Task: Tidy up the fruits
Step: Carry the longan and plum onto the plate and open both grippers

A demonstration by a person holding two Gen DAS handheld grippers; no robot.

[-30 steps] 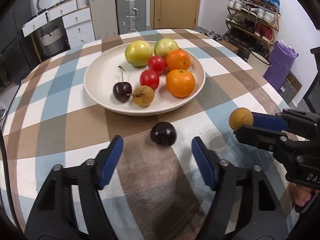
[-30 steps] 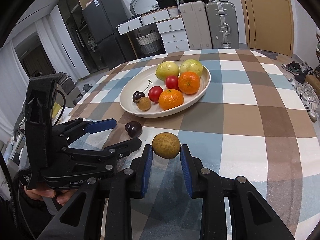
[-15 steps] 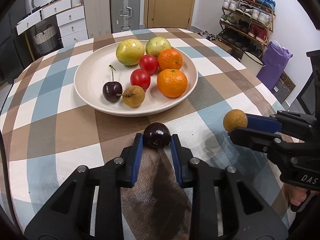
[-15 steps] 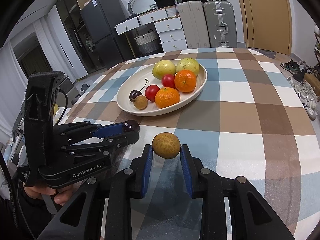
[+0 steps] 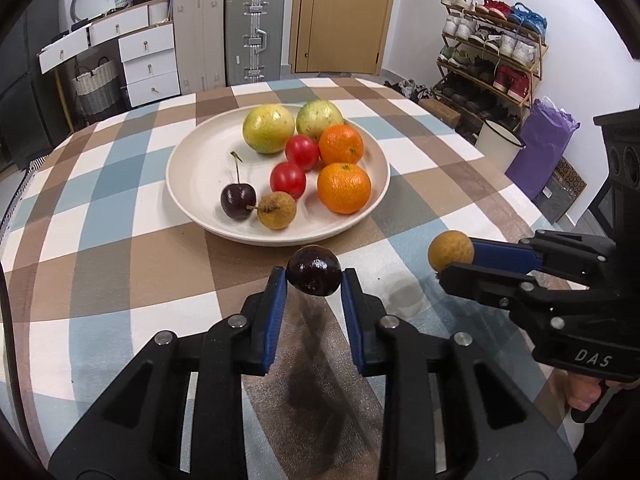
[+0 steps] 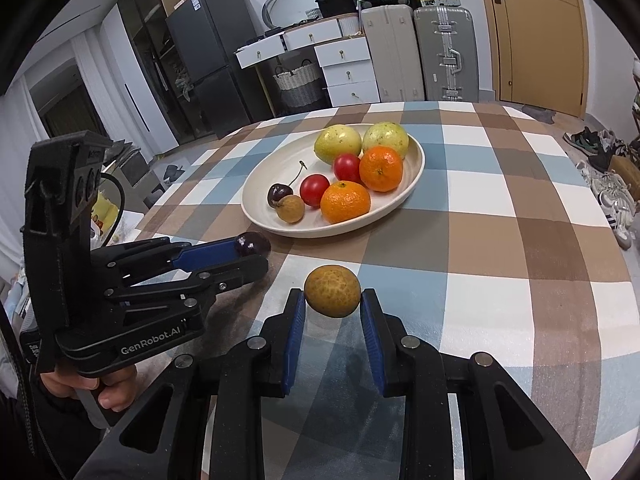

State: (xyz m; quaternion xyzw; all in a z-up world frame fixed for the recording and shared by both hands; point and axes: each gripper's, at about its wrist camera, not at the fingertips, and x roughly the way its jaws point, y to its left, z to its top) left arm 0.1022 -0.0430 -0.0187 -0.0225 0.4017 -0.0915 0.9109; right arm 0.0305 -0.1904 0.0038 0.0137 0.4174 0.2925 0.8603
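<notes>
Just short of the cream round plate (image 5: 376,184), your left gripper (image 5: 314,278) pinches a dark stemless cherry (image 5: 314,276) and your right gripper (image 6: 333,298) a tan rough-skinned longan (image 6: 332,296), both lifted ready to join the sorted fruit.

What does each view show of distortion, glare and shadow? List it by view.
Left wrist view: strong fisheye bending with dark corners; sharp focus on the dark cherry in the left gripper; soft shadow on the tablecloth beneath. Right wrist view: same bending; mild sheen on the plate; the longan in the right gripper casts a faint shadow below.
</notes>
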